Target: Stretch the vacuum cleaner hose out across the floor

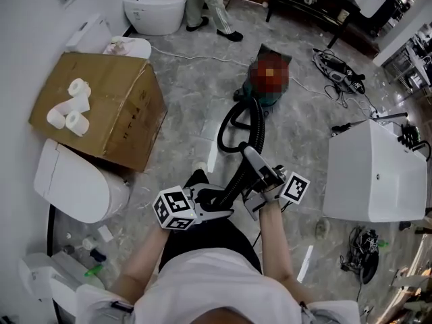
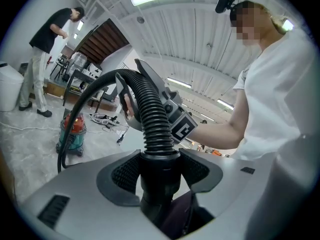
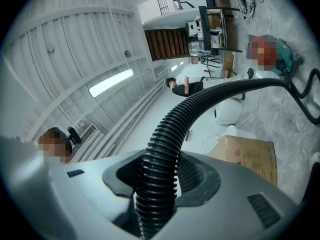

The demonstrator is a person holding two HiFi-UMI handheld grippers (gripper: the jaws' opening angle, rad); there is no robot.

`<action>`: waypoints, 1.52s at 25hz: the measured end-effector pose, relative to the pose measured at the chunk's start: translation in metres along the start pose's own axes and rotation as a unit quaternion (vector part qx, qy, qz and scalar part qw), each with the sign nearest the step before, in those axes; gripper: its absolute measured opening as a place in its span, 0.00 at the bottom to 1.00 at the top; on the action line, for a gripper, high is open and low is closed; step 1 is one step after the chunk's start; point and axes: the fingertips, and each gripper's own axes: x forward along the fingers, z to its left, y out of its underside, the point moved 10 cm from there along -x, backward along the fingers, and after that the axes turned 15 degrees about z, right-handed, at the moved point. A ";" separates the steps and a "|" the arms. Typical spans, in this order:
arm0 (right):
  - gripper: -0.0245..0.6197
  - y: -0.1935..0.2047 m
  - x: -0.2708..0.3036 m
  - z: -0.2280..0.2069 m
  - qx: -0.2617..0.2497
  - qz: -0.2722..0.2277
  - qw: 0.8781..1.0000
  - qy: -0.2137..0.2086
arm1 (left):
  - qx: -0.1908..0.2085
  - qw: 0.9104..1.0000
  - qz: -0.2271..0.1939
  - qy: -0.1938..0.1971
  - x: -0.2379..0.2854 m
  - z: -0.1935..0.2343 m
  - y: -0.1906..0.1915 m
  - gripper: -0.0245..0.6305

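Observation:
The teal vacuum cleaner [image 1: 264, 94] stands on the marble floor ahead of me. Its black ribbed hose [image 1: 236, 123] curls in a loop, then rises toward me into both grippers. My left gripper [image 1: 217, 205] is shut on the hose's smooth end cuff [image 2: 159, 176], with the pads [image 2: 125, 176] pressing on both sides. My right gripper [image 1: 258, 172] is shut on the ribbed hose [image 3: 159, 179] a little farther along. In the left gripper view the hose arches up past the right gripper [image 2: 172, 115] and drops to the vacuum cleaner [image 2: 72, 134]. The right gripper view shows the vacuum cleaner [image 3: 280, 54] far off.
A cardboard box [image 1: 118, 117] with toilet rolls on top sits at the left, between white toilets [image 1: 71, 181] [image 1: 154, 9]. A white cabinet [image 1: 370, 174] stands at the right. Cables and tools [image 1: 341, 73] lie beyond it. A person [image 1: 209, 5] stands at the back.

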 end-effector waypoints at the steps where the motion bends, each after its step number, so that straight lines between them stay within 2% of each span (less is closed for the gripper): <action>1: 0.33 0.006 -0.004 0.003 0.001 -0.001 1.000 -0.001 | -0.001 1.000 -0.001 -0.001 0.001 -0.008 0.004 0.41; 10: 0.33 0.042 -0.027 0.024 0.011 -0.003 1.000 -0.011 | -0.015 1.000 -0.007 -0.007 0.010 -0.053 0.025 0.41; 18: 0.33 0.044 -0.030 0.029 0.012 -0.007 1.000 -0.019 | -0.011 1.000 -0.005 -0.006 0.010 -0.058 0.023 0.41; 26: 0.33 0.052 -0.044 0.032 0.024 -0.051 0.998 -0.021 | 0.000 1.000 -0.003 0.011 0.009 -0.063 0.023 0.41; 31: 0.33 0.075 -0.038 0.047 0.014 -0.054 0.998 -0.013 | 0.004 1.000 -0.010 0.016 -0.005 -0.080 0.037 0.41; 38: 0.33 0.121 -0.023 0.073 -0.002 -0.029 1.000 0.008 | 0.003 1.000 -0.016 0.021 -0.025 -0.116 0.071 0.41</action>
